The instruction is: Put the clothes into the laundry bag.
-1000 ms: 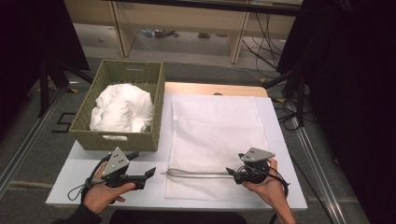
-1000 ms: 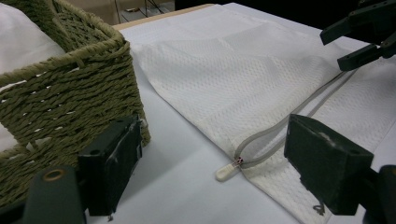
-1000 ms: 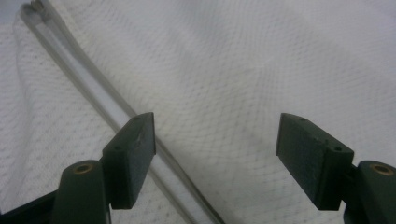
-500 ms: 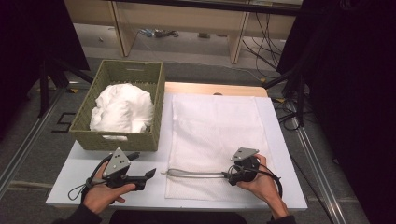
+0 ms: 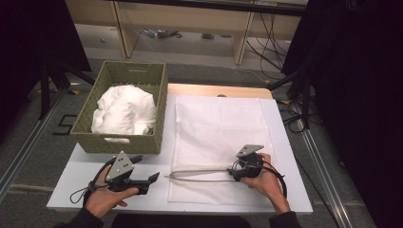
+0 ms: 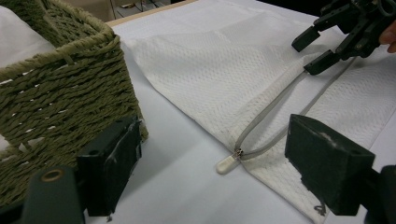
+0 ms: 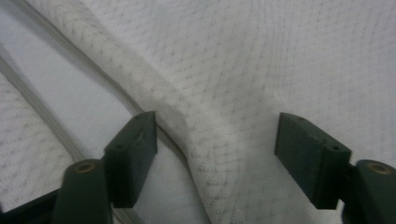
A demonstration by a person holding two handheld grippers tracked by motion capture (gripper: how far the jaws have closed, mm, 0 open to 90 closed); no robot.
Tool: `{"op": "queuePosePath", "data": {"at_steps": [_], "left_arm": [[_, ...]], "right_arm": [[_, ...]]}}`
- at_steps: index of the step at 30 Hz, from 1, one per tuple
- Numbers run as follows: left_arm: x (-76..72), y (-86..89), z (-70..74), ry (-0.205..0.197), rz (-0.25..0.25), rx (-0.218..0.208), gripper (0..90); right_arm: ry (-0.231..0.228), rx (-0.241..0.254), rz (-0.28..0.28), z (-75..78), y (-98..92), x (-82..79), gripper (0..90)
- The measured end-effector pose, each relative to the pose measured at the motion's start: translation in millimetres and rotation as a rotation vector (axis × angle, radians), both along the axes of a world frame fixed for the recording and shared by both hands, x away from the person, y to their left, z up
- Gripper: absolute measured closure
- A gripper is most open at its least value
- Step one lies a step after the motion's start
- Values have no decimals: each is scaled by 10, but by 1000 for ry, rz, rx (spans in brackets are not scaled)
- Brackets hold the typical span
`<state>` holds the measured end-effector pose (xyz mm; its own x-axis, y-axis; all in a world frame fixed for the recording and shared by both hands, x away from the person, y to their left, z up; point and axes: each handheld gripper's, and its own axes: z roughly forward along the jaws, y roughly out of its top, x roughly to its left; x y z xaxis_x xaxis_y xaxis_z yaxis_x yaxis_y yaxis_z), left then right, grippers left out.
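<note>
The right tool (image 5: 233, 172) has slid inward along the mesh bag's (image 5: 216, 123) open zipper (image 5: 199, 174), jaws spread over its edge; the left tool (image 5: 151, 179) waits, spread; a pinch seems next.

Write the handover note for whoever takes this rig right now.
Left gripper: open, resting on the table left of the mesh bag, holding nothing; the zipper pull lies just ahead of it.
Right gripper: open, its jaws straddling a raised fold of mesh at the bag's open zipper.
Bag lies flat on the table, zipper open along most of its near end. Basket at left holds white laundry.
Done: bag unzipped.
Left: probably grip the top layer, spread the opening, move the laundry in.
</note>
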<state>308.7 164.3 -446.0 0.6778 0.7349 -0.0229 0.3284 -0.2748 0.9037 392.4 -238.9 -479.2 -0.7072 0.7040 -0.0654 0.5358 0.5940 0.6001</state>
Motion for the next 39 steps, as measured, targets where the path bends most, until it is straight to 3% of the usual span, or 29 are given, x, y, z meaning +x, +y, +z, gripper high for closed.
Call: {"op": "queuePosePath", "data": {"at_steps": [2,3,4,6,7,8,9,10,11,12,13,14,15,16,19,20,21,23,27,31,33,35,39], "left_arm": [[1,1,-2,-1,1,2,182],[-5,-5,-4,9,9,-5,183],[-5,-5,-4,9,8,-4,182],[-1,0,-1,2,4,2,183],[1,0,0,0,1,5,183],[3,-12,-8,7,2,-7,183],[3,-12,-8,7,2,-7,183],[7,-16,-11,8,-3,-10,184],[7,-16,-11,8,-3,-10,187],[8,-18,-11,9,-1,-10,187],[9,-17,-12,8,3,-7,187],[11,-5,-5,7,3,6,187],[11,-5,-5,7,3,6,187],[15,-3,-7,9,1,-3,187],[17,-12,21,58,21,-86,193],[17,-12,21,58,21,-86,195],[16,-21,28,59,19,-86,195],[5,-31,33,54,13,-69,198],[16,11,69,52,29,-57,198],[48,118,265,22,58,-85,198],[62,152,333,11,58,-81,201],[110,246,493,-11,85,-65,203],[211,362,649,-17,122,-46,204]], "right_arm": [[44,21,-22,-10,-18,32,269],[37,35,-21,-22,-23,43,288],[46,26,4,-3,-38,59,351],[52,46,-5,16,-42,57,513],[52,46,-5,16,-42,57,513],[38,39,19,25,-58,93,677],[30,39,6,22,-45,87,751],[13,10,49,36,-54,121,792],[13,10,49,36,-54,121,792],[11,11,31,32,-16,103,857],[-5,-17,48,39,3,106,875],[-3,-51,75,72,29,109,889],[-14,-32,52,75,53,88,890],[-28,-36,68,97,53,89,891],[-70,-28,62,200,58,62,891],[-70,-28,62,200,58,62,891],[-90,-40,85,238,49,71,891],[-137,-40,75,295,47,51,891],[-135,-45,83,366,49,43,891],[-179,-42,91,438,42,30,892],[-179,-43,89,451,39,24,893],[-199,-41,103,493,50,19,893],[-214,-42,118,574,77,6,893]]}}
